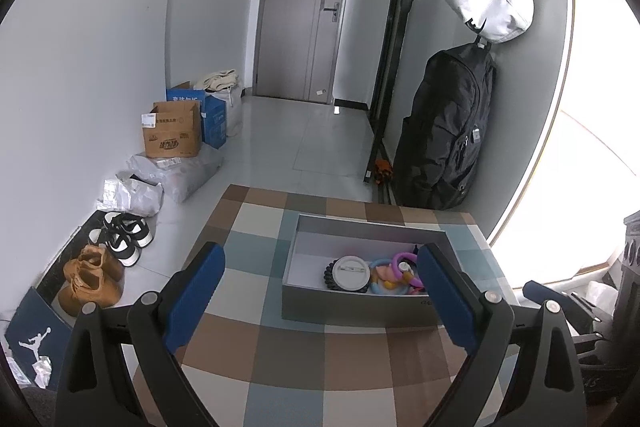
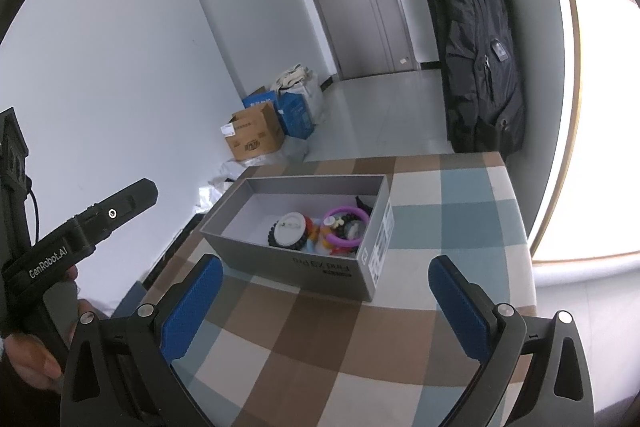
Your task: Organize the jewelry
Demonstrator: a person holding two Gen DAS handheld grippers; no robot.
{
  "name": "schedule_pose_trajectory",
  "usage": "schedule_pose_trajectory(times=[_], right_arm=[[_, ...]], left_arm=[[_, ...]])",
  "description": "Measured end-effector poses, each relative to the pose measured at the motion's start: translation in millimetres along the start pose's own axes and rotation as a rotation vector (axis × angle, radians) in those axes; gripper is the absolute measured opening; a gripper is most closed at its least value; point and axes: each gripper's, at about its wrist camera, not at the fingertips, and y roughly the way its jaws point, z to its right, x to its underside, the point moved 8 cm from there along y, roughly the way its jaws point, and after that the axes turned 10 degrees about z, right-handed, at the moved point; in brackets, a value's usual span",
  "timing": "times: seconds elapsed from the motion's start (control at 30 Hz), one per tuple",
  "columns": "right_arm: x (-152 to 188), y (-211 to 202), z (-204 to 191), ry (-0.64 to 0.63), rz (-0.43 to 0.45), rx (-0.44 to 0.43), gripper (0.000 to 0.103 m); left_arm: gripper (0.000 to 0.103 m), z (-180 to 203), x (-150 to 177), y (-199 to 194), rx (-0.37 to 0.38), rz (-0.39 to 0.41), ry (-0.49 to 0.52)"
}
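An open grey box (image 1: 360, 305) stands on the checkered tablecloth (image 1: 280, 355). It also shows in the right wrist view (image 2: 288, 267). Inside lie a round white disc on a black beaded bracelet (image 1: 351, 273) (image 2: 289, 229), a purple ring bracelet (image 1: 402, 263) (image 2: 346, 225) and several small colourful pieces. My left gripper (image 1: 320, 291) is open and empty, just before the box's near wall. My right gripper (image 2: 326, 297) is open and empty, in front of the box's near corner.
The left gripper's body (image 2: 80, 239) and the hand holding it show at the left of the right wrist view. Cardboard boxes (image 1: 172, 131), bags and shoes (image 1: 120, 235) line the left wall. A black backpack (image 1: 448, 131) hangs beyond the table's far right.
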Motion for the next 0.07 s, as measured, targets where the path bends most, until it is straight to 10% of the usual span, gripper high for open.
schedule_pose_trajectory(times=[0.07], right_arm=[[0.4,0.1,-0.1,0.000,-0.001,0.000,0.103]], left_arm=[[0.094,-1.3,0.4,0.6,0.006,-0.001,-0.016]])
